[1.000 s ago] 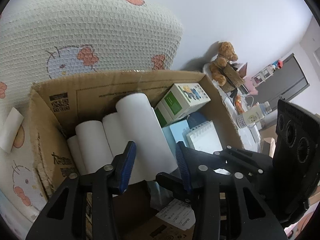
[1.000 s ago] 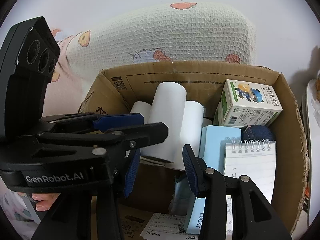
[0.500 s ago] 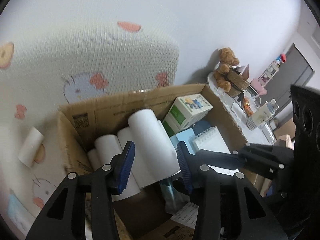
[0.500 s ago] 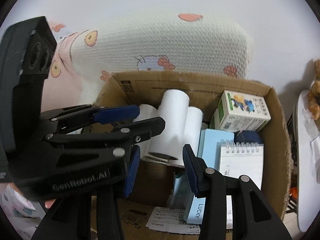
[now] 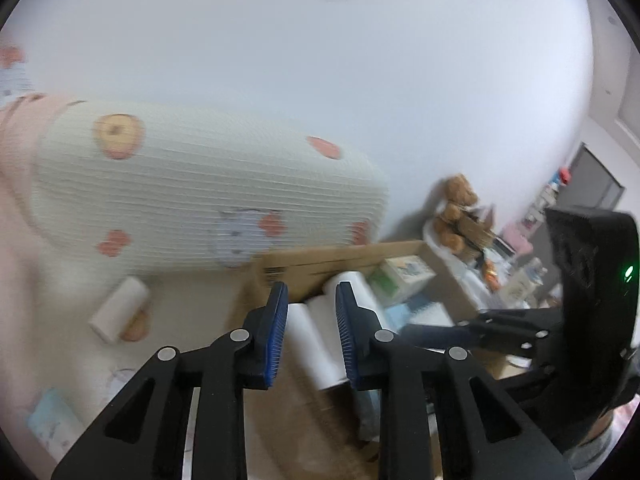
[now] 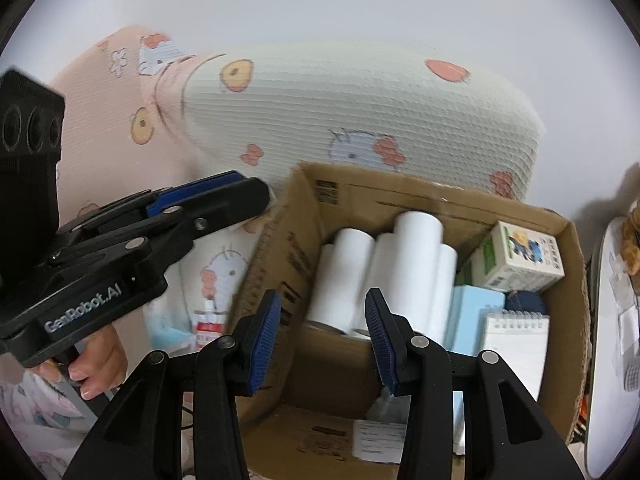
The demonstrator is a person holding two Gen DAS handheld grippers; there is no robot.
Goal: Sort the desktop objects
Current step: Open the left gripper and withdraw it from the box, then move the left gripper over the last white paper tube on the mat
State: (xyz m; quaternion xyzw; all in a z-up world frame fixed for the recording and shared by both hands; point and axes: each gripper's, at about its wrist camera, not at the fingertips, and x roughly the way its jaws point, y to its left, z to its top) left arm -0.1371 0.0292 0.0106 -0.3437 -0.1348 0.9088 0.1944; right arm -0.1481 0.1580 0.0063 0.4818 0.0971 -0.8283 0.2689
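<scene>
Mostly sorted: cardboard box (image 6: 400, 196) already holding white rolls (image 6: 404, 264), green-and-white carton (image 6: 520, 260), blue box (image 6: 472, 312), spiral notepad (image 6: 516, 344). Still out: one white roll (image 5: 118, 308) on the patterned bedding (image 5: 72, 360) left of the box, plus small packets (image 6: 206, 326) beside it. Left tongs (image 5: 310, 332) just narrowed, nothing between pads; right tongs (image 6: 320, 336) parted, empty.

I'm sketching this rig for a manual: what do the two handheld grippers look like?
Both are matte black plastic with riveted linkage arms and ribbed blue finger pads. The left gripper carries white "GenRobot.AI" lettering and a block with three round lenses. The right gripper has a tall black housing with a green light.
</scene>
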